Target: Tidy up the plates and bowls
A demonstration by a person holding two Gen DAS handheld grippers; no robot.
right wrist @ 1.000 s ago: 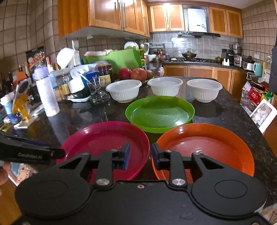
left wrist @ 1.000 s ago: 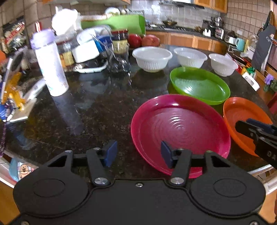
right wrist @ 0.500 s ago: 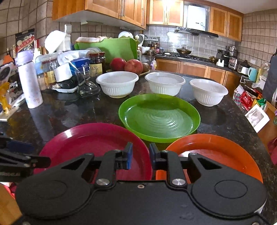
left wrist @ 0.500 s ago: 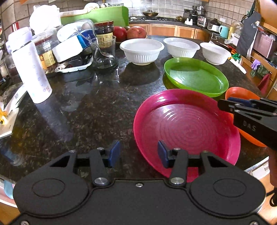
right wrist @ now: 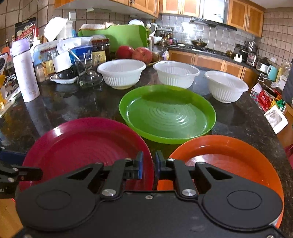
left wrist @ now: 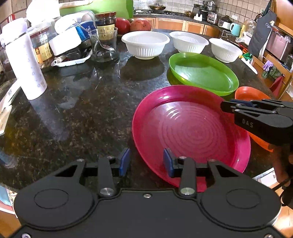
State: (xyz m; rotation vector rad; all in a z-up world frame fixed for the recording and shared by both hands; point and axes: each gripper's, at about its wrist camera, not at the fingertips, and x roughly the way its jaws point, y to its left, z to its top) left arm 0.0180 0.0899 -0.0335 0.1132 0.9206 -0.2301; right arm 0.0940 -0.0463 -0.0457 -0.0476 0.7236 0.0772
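Nothing is stacked yet. Three plates lie singly on the dark speckled granite counter (left wrist: 77,117): the magenta plate (left wrist: 190,131) at lower centre of the left wrist view, the green plate (right wrist: 167,113) behind it at mid-frame, and the orange plate (right wrist: 228,161) at lower right of the right wrist view. Three white ribbed bowls stand apart in a row behind the plates: left bowl (right wrist: 121,73), middle bowl (right wrist: 176,73), right bowl (right wrist: 226,85). All sorting remains to be done, in my judgement.

My left gripper (left wrist: 146,163) has just been closing; its blue pads straddle the near-left rim of the magenta plate but stand clear of it, so nothing is gripped. My right gripper (right wrist: 148,164) has also just been closing and its pads are now almost together, straddling the right rim of the magenta plate where it neighbours the orange one. I cannot tell whether the pads actually pinch that rim.

The upper left of both views is crowded: a white flask (left wrist: 25,62), a dark jar (right wrist: 100,50), a glass with a spoon (left wrist: 104,44) and red fruit (right wrist: 142,54). Wooden cabinets (right wrist: 243,16) and tiled wall fill the top; a stove (right wrist: 199,44) sits far back.
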